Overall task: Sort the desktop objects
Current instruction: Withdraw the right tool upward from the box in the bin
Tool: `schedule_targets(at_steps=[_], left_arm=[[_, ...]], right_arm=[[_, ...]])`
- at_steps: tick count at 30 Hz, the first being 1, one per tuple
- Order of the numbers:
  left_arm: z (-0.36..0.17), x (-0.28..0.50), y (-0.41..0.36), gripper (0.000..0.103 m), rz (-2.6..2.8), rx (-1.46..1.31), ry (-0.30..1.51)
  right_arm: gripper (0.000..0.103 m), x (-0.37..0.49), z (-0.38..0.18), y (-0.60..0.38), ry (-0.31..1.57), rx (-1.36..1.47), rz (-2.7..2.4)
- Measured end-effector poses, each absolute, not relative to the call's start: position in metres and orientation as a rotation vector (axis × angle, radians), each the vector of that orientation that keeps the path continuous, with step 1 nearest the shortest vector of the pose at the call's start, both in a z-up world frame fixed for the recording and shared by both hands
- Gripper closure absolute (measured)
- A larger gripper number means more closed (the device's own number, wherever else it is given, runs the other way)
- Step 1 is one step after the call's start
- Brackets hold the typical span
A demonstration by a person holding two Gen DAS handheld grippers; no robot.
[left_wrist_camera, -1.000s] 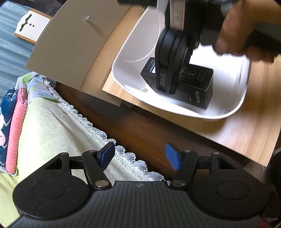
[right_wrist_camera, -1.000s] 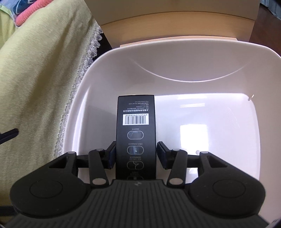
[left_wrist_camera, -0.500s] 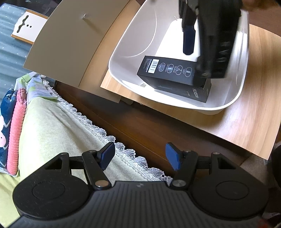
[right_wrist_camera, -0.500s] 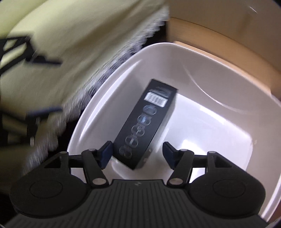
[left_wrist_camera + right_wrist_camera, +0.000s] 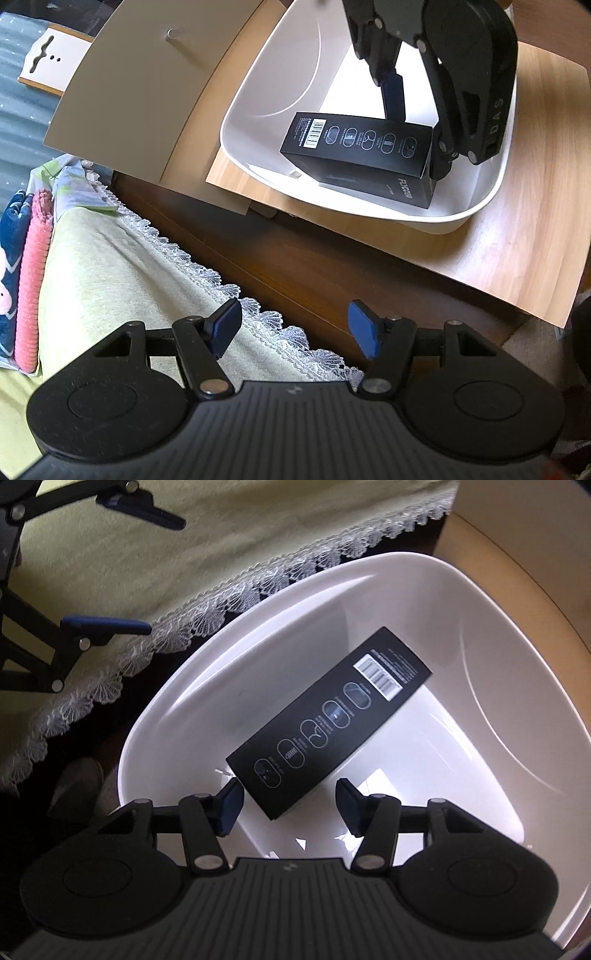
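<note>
I find the black box (image 5: 328, 723) lying flat on the floor of the white basin (image 5: 517, 709), its long axis running diagonally away from my right gripper (image 5: 288, 805), barcode end farthest. That gripper's jaws stand apart, straddling the near end without touching it, so it is the nearer tool. My left gripper (image 5: 295, 328) hangs spread and empty over the lace-edged cloth (image 5: 147, 280), well apart from the basin. Only the left view shows the box's printed side face.
</note>
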State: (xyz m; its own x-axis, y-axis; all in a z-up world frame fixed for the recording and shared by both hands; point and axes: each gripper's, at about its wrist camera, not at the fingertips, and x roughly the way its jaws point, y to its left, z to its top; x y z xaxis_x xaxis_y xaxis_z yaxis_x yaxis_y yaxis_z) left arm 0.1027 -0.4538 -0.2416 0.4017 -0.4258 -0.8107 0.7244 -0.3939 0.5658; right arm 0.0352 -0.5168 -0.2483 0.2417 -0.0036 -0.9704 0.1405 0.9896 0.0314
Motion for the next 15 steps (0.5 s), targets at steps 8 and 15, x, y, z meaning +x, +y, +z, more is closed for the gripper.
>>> schedule_targets(at_steps=[8, 15], left_arm=[[-0.243, 0.101, -0.455, 0.037, -1.278, 1.527, 0.282], [-0.243, 0.102, -0.454, 0.037, -1.276, 1.522, 0.286]], right_arm=[[0.053, 0.049, -0.254, -0.515, 1.316, 0.055, -0.048], [0.053, 0.058, -0.269, -0.51, 1.316, 0.026, -0.034]])
